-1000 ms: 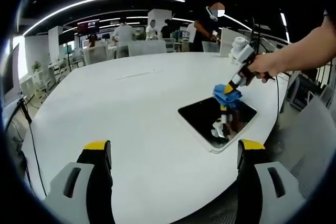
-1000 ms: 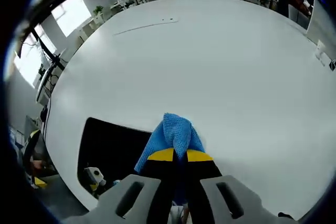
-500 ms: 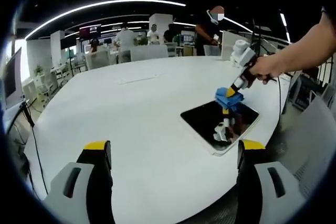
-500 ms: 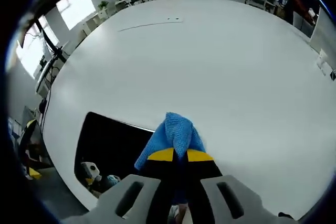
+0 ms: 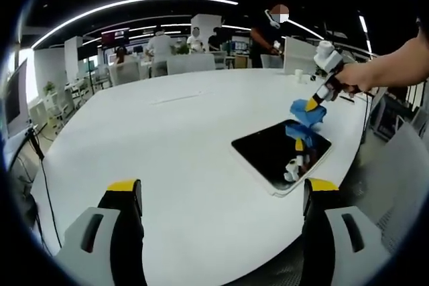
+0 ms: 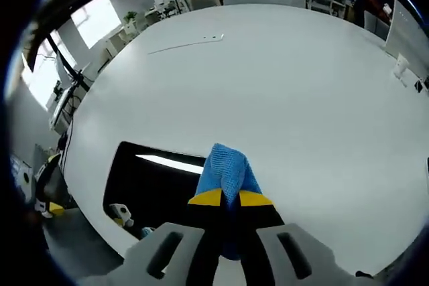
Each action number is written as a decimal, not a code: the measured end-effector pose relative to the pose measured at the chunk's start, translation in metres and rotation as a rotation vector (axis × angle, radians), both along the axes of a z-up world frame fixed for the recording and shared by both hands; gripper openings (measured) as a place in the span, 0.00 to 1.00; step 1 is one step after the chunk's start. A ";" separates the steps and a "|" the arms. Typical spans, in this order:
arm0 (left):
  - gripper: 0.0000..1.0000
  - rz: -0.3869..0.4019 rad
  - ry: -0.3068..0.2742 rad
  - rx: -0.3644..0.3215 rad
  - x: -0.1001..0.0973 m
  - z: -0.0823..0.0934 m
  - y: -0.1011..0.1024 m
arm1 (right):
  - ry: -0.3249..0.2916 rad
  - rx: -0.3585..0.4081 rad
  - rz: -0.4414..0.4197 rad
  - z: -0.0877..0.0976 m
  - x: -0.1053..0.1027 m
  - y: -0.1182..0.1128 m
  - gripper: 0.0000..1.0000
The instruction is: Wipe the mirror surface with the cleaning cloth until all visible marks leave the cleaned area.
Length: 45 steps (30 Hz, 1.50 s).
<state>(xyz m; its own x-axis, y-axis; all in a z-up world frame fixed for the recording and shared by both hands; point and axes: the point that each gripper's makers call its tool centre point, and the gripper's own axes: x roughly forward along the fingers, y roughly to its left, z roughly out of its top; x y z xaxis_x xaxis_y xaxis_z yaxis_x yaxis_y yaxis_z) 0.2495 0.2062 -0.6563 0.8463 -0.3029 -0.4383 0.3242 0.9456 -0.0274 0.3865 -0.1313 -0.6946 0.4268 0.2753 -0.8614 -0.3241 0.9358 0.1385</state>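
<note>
- Near the right-hand edge of the big white table (image 5: pixel 167 138) lies the mirror (image 5: pixel 278 152), a dark rectangular slab lying flat, and that is where my work is.
- My right gripper (image 5: pixel 312 104) has its jaws pinched together on the blue cleaning cloth (image 5: pixel 307 117); in the right gripper view the cloth (image 6: pixel 225 173) bunches out past the yellow tips.
- From the left gripper view the cloth looks lifted clear of the glass, above the mirror's far corner, with its blue reflection showing beneath; I judge it is not in contact right now.
- My left gripper (image 5: pixel 221 195) hangs well back from the mirror over bare table, jaws wide apart, holding nothing.
- In the right gripper view the mirror (image 6: pixel 157 179) reads dark with a bright ceiling-light streak; I cannot tell whether marks are left on it.
- I would treat the wipe as unfinished: bring the cloth back down and inspect the glass.
</note>
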 end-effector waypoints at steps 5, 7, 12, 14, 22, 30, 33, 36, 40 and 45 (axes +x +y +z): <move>0.99 -0.005 -0.002 0.001 -0.001 0.001 -0.001 | 0.018 -0.009 -0.008 -0.007 -0.007 -0.015 0.01; 0.99 -0.005 -0.001 0.000 -0.001 0.001 -0.001 | 0.023 -0.015 -0.004 -0.014 -0.006 -0.019 0.01; 0.99 -0.007 0.001 0.000 -0.001 0.001 -0.001 | 0.040 -0.035 0.023 -0.023 -0.019 -0.025 0.02; 0.99 -0.006 -0.001 0.001 -0.001 0.001 -0.001 | 0.034 -0.041 0.028 -0.025 -0.021 -0.030 0.02; 0.99 -0.007 0.004 -0.005 -0.001 0.000 -0.001 | 0.031 -0.040 -0.015 -0.039 -0.030 -0.050 0.04; 0.99 0.000 0.005 -0.004 -0.001 0.000 0.000 | -0.074 -0.139 0.075 -0.048 -0.016 -0.055 0.33; 0.99 -0.005 0.006 0.000 -0.001 -0.001 -0.001 | -0.085 -0.176 0.089 -0.053 -0.017 -0.061 0.47; 0.99 -0.006 0.009 0.002 -0.001 -0.001 0.000 | -0.106 -0.173 0.060 -0.052 -0.011 -0.070 0.59; 0.99 -0.012 0.012 0.006 -0.002 -0.002 -0.001 | -0.143 -0.183 0.076 -0.048 -0.004 -0.079 0.77; 0.99 -0.001 0.008 0.000 -0.001 -0.001 0.000 | -0.263 -0.055 0.164 -0.021 0.004 -0.061 0.80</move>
<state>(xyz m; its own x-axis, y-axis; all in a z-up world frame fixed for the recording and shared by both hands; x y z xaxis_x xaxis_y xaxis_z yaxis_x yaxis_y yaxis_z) 0.2484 0.2065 -0.6573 0.8425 -0.3041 -0.4446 0.3253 0.9451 -0.0300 0.3904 -0.1919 -0.7157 0.5909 0.3147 -0.7429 -0.4894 0.8718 -0.0199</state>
